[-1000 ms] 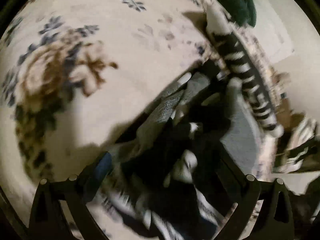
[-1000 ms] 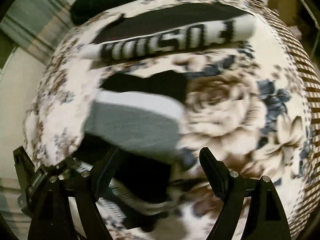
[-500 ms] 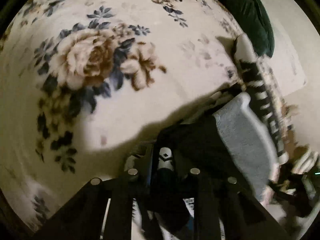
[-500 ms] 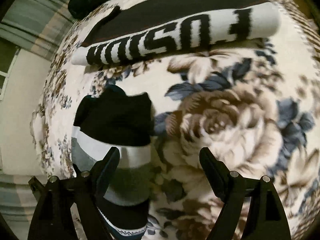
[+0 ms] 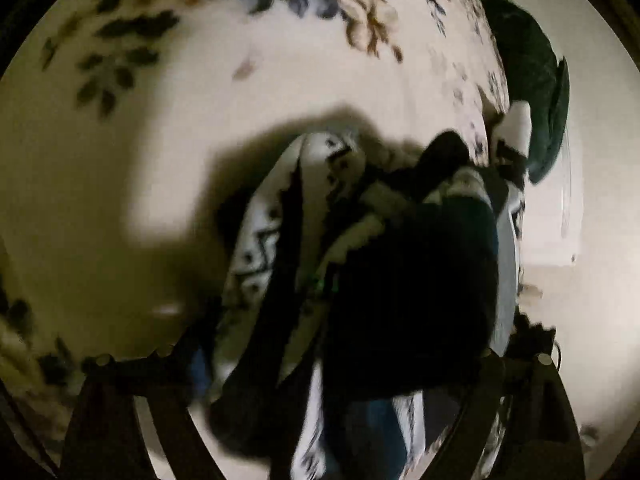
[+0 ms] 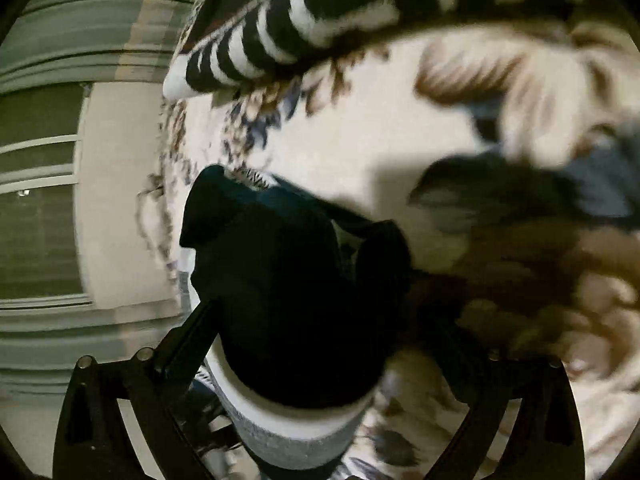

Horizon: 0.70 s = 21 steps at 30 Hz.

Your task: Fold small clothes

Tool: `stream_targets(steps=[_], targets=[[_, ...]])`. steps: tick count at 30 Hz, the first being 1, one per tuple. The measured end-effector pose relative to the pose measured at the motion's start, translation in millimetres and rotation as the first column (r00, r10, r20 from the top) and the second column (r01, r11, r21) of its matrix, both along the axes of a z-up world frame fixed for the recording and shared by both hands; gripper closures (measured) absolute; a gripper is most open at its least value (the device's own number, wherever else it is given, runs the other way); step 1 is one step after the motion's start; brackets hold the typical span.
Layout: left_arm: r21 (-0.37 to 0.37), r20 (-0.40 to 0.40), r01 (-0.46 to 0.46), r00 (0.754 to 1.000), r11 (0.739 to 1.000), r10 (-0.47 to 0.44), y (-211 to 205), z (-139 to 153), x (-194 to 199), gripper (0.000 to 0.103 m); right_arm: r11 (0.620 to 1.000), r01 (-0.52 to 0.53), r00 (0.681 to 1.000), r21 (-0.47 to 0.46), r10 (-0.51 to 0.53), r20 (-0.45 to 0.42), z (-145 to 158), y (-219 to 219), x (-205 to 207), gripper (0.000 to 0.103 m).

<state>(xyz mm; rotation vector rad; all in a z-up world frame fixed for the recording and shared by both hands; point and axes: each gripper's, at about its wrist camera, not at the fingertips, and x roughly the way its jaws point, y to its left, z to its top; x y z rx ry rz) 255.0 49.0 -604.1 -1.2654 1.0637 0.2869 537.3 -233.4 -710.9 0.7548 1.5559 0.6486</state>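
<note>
Releasing describes my left gripper [image 5: 320, 360]: half a second ago its jaws were pinched together, now they are opening wide around the heap of black, grey and white patterned socks [image 5: 360, 280] on the cream floral blanket [image 5: 160, 160], gripping nothing, tilted down. My right gripper [image 6: 320, 364], lower and closer than before, is opening too; the black-toed, grey-cuffed sock [image 6: 288, 300] lies loose between its jaws.
</note>
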Motion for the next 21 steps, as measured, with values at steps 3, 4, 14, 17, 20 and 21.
stream_targets(steps=[3,4,14,17,20,21], targets=[[0.079,0.027,0.004,1.0,0.997,-0.006,-5.6,13.7,10.3,0.017,0.999,0.025,1.0,0.031,-0.025,0.006,-3.7,3.6,-0.1,0.008],[0.11,0.048,0.012,0.999,0.994,-0.018,-7.6,20.6,14.6,0.029,0.998,0.04,0.999,0.046,-0.041,0.02,-1.3,3.8,-1.0,0.022],[0.239,0.072,0.413,0.895,0.879,-0.44,-12.7,49.1,102.1,0.051,0.92,0.39,0.921,0.053,-0.39,0.002,40.0,-55.1,-110.3,0.076],[0.221,0.066,0.664,0.721,0.714,-0.69,-48.2,38.7,142.7,0.048,0.866,0.5,0.865,-0.013,-0.5,-0.041,54.3,-80.2,-197.5,0.076],[0.26,-0.015,0.787,0.583,0.56,-0.812,-73.1,38.3,157.2,0.043,0.834,0.549,0.822,-0.065,-0.552,-0.139,42.4,-90.8,-249.6,0.067],[0.262,-0.014,0.793,0.573,0.55,-0.819,-73.0,41.9,157.1,0.041,0.836,0.538,0.825,-0.109,-0.549,-0.138,40.7,-95.5,-252.6,0.057]])
